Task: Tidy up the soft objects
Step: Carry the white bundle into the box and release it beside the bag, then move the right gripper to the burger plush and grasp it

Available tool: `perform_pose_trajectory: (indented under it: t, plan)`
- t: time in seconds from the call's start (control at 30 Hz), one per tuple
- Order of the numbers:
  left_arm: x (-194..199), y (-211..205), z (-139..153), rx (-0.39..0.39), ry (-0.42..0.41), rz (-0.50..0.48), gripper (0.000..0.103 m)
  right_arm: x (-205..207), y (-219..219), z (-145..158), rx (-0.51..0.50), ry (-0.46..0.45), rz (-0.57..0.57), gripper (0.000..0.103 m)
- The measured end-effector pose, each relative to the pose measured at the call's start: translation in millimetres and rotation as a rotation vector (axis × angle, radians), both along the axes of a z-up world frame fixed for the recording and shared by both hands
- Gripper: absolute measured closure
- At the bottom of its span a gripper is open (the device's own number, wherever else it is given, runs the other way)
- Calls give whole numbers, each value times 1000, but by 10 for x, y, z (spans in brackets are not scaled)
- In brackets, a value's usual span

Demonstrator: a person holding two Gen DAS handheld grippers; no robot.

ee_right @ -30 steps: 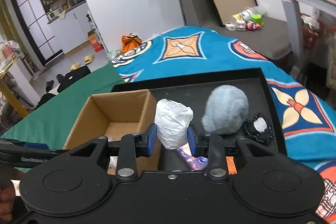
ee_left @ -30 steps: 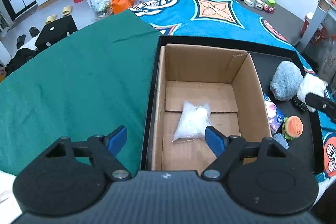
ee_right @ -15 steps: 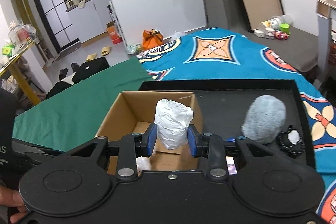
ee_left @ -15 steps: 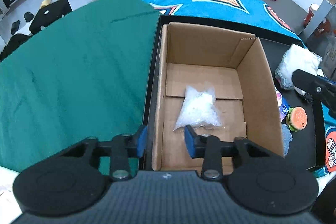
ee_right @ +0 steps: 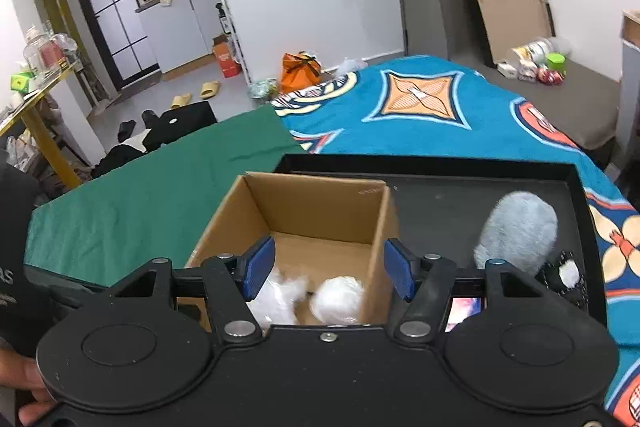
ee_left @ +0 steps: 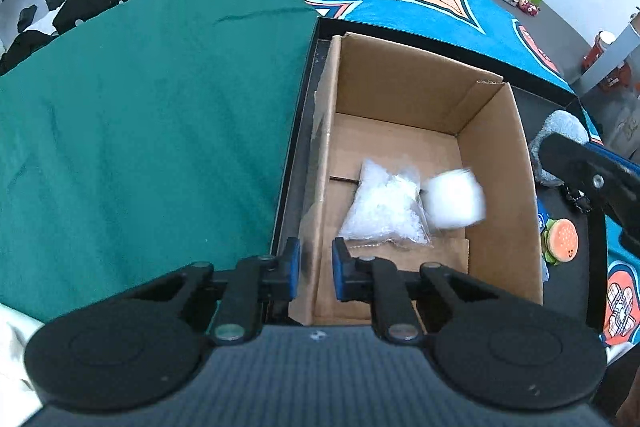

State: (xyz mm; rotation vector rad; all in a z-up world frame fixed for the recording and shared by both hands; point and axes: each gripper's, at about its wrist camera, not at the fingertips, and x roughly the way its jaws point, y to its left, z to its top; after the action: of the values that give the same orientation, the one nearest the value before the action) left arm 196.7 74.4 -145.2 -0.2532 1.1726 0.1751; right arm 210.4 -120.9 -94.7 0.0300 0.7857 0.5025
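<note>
An open cardboard box (ee_left: 500,163) (ee_right: 312,203) stands in a black tray (ee_right: 440,203). In it lie a clear bag of white stuffing (ee_left: 384,203) (ee_right: 280,291) and a white wrapped bundle (ee_left: 454,199) (ee_right: 338,297), blurred in the left wrist view. My left gripper (ee_left: 313,269) has its jaws closed on the box's left wall. My right gripper (ee_right: 326,267) is open and empty above the box; it also shows at the right edge of the left wrist view (ee_left: 592,179).
A grey fluffy toy (ee_right: 516,231) (ee_left: 560,135), a burger plush (ee_left: 560,241) and a black-and-white piece (ee_right: 568,273) lie in the tray right of the box. Green cloth (ee_left: 140,127) covers the left, a blue patterned blanket (ee_right: 440,115) lies beyond.
My right gripper opened and let go of the white bundle, which dropped into the box. My left gripper narrowed from wide open onto the box's left wall.
</note>
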Motion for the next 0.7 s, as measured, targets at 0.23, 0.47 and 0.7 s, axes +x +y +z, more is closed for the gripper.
perform_pose_trajectory:
  t: [0.23,0.47,0.7]
  plan:
    - [-31,-27,50,21,-23,-1,83,-24,-235,-106,-16,27,-44,43]
    - [-22,-84,89,34,-26,-14,63,-58,-453,-237,-21,57,-96,43]
    - [-16,-188,148,77,-47,-41,36,-75,-704,-423,-21,109,-148,41]
